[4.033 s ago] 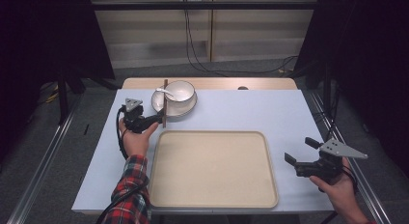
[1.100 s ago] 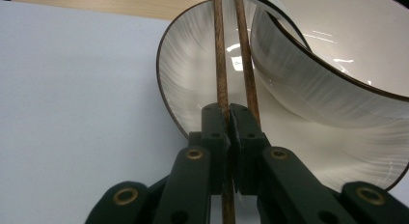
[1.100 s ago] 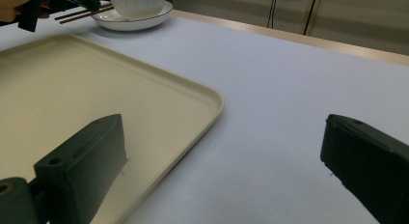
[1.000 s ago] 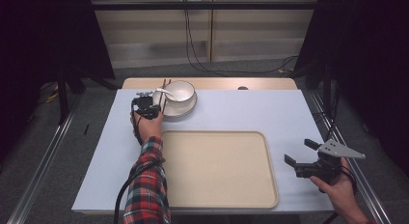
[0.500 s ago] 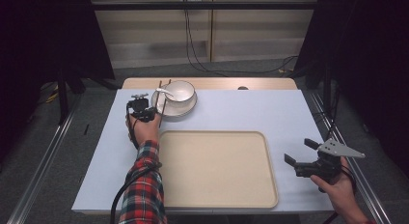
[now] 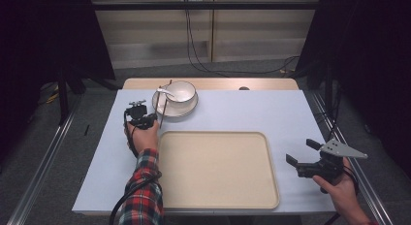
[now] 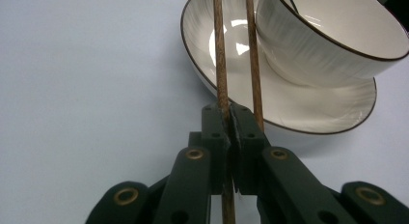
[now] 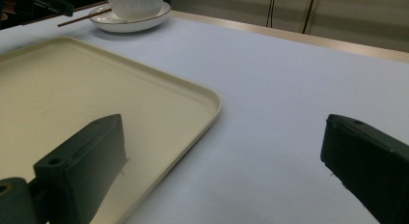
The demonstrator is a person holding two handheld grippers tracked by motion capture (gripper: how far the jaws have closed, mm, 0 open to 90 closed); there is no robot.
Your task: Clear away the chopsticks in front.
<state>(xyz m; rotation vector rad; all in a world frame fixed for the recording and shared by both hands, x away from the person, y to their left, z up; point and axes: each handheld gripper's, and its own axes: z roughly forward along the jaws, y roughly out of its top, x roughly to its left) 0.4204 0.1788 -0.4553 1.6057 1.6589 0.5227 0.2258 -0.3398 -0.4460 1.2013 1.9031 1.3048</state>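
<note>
Your left tool [image 6: 148, 119] pinches one of the chopsticks [image 7: 220, 64]; the other lies loose beside it. Both rest on the plate [image 7: 308, 105] rim beside the bowl [image 6: 180, 92], pointing away from you. The tray [image 6: 218, 200] lies just behind; your right tool [image 6: 303, 154], spread and empty, is well apart.

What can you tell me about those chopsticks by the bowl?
The chopsticks are two thin, dark brown sticks, seemingly wood, lying side by side across the white plate beside the bowl. Their near ends jut over the plate's rim. The left gripper has its jaws shut on one stick; the other lies alongside.
</note>
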